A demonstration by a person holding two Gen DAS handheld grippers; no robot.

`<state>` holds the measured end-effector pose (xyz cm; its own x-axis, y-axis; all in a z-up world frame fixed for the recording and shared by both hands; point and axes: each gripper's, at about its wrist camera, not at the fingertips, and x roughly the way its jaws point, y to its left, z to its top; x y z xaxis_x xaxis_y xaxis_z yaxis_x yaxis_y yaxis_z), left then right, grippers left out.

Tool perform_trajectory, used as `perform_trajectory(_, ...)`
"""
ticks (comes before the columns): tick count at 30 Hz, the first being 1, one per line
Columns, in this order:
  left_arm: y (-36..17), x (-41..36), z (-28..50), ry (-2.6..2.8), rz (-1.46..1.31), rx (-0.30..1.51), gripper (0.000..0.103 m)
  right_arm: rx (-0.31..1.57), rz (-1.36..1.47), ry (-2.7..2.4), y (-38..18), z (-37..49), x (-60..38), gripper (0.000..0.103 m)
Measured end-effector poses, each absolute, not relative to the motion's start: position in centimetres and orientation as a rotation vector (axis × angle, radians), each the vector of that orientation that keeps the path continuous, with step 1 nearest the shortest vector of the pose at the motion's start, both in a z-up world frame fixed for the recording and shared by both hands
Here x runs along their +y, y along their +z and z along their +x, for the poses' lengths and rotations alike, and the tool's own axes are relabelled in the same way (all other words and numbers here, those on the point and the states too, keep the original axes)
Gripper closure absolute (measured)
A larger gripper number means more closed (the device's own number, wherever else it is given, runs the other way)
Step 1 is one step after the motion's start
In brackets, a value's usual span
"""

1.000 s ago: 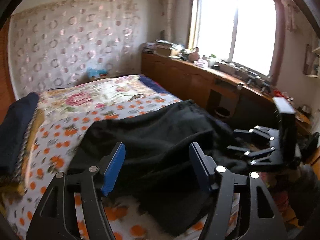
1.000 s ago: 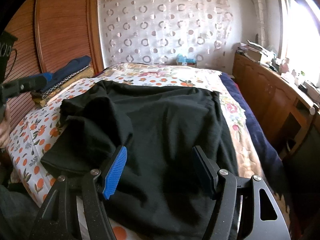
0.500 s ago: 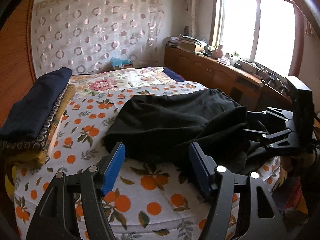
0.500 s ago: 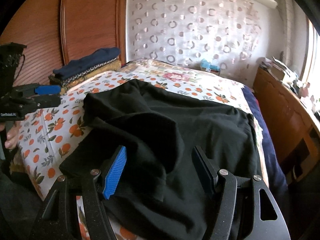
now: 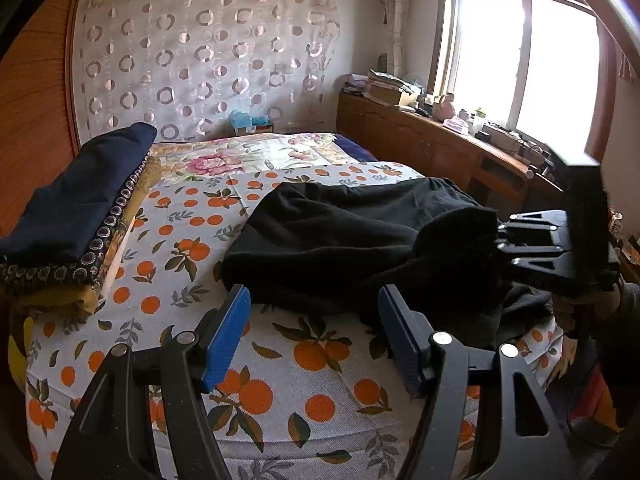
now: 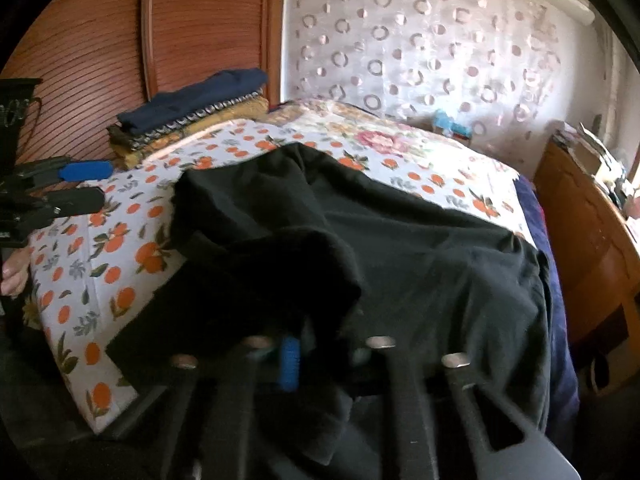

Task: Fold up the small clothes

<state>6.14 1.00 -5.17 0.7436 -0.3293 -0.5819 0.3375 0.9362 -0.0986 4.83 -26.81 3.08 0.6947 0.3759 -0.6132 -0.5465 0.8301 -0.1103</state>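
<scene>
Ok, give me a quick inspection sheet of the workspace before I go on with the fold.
Surface: bed sheet with orange print, floral quilt behind.
Job's things: black garment spread crumpled across the bed, near edge lifted into a fold.
Clutter: folded clothes stack at the bed's left side.
Grippers: left gripper open above bare sheet, nothing between its jaws; right gripper has just closed, shut on the black garment's near edge.
Cables: nothing seen.
Surroundings: circle-patterned curtain, bright window, cluttered wooden counter, wood panel wall.
</scene>
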Motion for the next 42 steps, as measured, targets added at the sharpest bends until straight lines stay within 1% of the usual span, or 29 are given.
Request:
perform_trajectory(10, -4.7, 0.9, 5.9, -0.364, 0.012, 0.618, 0.035, 0.411, -0.139, 0.480, 8.6, -0.5, -30.2, 0.094)
perform_trajectory(15, -4.6, 0.6, 5.8, -0.373, 0.018, 0.614, 0.035, 0.371, -0.107, 0.431, 9.7, -3.1, -32.6, 0.094)
perform_trajectory(19, -4.4, 0.1, 5.7, -0.385, 0.022, 0.612, 0.035, 0.411, -0.092, 0.349, 8.3, -4.4, -35.4, 0.094)
perform_trajectory(25, -4.3, -0.4, 5.6, -0.392, 0.026, 0.608, 0.035, 0.580, -0.063, 0.207, 2.4, -4.6, -39.3, 0.094)
perform_trajectory(29, -4.4, -0.7, 5.7, -0.393, 0.028, 0.609, 0.035, 0.646, -0.032, 0.197, 0.3, -4.9, -40.0, 0.094)
perform_trajectory(31, -4.4, -0.8, 5.6, -0.394, 0.026, 0.606, 0.035, 0.657, -0.042, 0.191, 0.1, -5.3, -39.8, 0.087)
perform_trajectory(32, -4.4, -1.0, 5.6, -0.394, 0.026, 0.606, 0.035, 0.660, -0.050, 0.183, 0.2, -5.5, -39.7, 0.085)
perform_trajectory(33, -4.4, -1.0, 5.6, -0.394, 0.027, 0.606, 0.035, 0.664, -0.055, 0.176, 0.2, -6.0, -39.9, 0.081)
perform_trajectory(34, -4.4, -1.0, 5.6, -0.394, 0.027, 0.605, 0.035, 0.667, -0.058, 0.165, 0.4, -6.3, -40.0, 0.073)
perform_trajectory(35, -4.4, -1.0, 5.6, -0.394, 0.027, 0.605, 0.035, 0.666, -0.061, 0.156, 0.7, -6.2, -40.0, 0.069)
perform_trajectory(36, -4.5, -1.1, 5.6, -0.394, 0.028, 0.606, 0.035, 0.662, -0.066, 0.148, 1.1, -6.4, -40.1, 0.060)
perform_trajectory(37, -4.4, -1.0, 5.6, -0.394, 0.027, 0.606, 0.035, 0.653, -0.071, 0.144, 1.5, -6.6, -40.0, 0.057)
perform_trajectory(39, -4.4, -1.1, 5.5, -0.393, 0.027, 0.604, 0.035, 0.631, -0.080, 0.144, 2.8, -7.2, -40.1, 0.056)
perform_trajectory(42, -4.5, -1.1, 5.5, -0.393, 0.026, 0.604, 0.035, 0.582, -0.100, 0.149, 4.3, -8.6, -39.9, 0.051)
